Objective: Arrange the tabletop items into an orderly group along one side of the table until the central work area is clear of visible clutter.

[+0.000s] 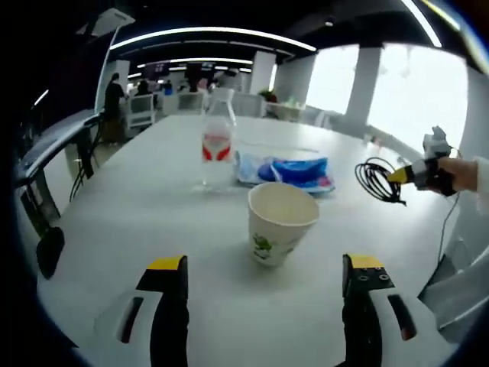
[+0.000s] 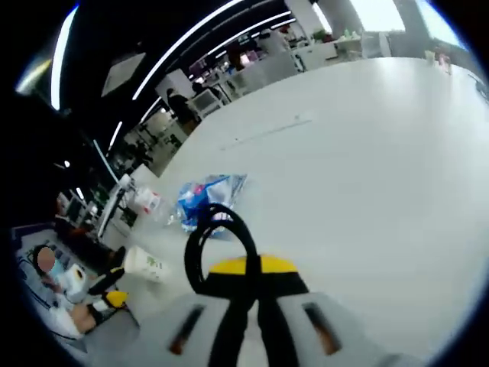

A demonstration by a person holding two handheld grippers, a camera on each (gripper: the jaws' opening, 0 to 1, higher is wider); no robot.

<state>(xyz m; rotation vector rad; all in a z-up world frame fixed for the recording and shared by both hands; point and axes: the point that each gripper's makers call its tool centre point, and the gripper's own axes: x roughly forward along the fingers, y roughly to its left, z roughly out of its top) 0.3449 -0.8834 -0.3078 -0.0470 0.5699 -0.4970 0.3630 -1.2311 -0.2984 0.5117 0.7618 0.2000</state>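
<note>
A white paper cup with a green print stands on the white table, just ahead of my left gripper, whose yellow-tipped jaws are open and wide apart. Behind the cup are a clear water bottle with a red label and a blue packet. To the right, my right gripper holds a coiled black cable above the table. In the right gripper view the right gripper is shut on the cable, beyond which lie the packet, bottle, cup and left gripper.
The table stretches far and bare to the right of the items. Its left edge runs beside a desk and a black chair. A sleeve shows behind the right gripper. Office desks and a standing person are far back.
</note>
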